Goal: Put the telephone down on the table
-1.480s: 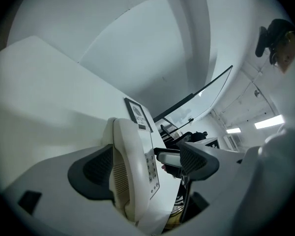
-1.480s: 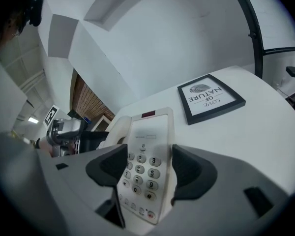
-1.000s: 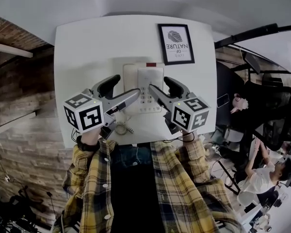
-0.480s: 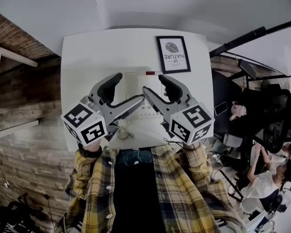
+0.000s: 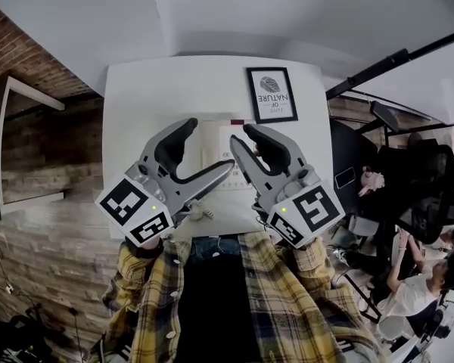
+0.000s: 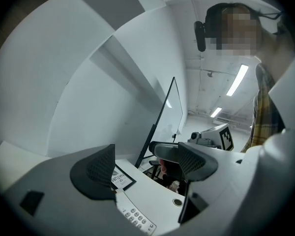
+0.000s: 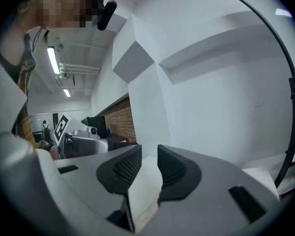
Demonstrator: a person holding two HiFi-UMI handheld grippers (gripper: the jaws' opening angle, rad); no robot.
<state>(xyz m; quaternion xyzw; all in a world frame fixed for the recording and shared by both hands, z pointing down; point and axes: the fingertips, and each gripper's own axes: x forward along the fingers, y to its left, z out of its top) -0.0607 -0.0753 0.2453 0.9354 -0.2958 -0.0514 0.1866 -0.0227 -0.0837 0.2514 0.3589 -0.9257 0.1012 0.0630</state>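
Since before, left gripper (image 5: 206,148) and right gripper (image 5: 242,136) lifted higher over the telephone (image 5: 215,138) on the table (image 5: 151,97); left's jaws gape empty, right's are closing on nothing.

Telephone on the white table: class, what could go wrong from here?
1. The coiled cord lies at the near edge of the table beside the left gripper; it could snag.
2. The framed picture lies just beyond the telephone; a shove might knock it.
3. The right gripper, jaws closing empty, might clip the telephone.

A white push-button desk telephone (image 5: 216,144) is seen lying flat near the middle of a white rectangular table (image 5: 147,97), with its coiled cord (image 5: 200,212) at the near edge.
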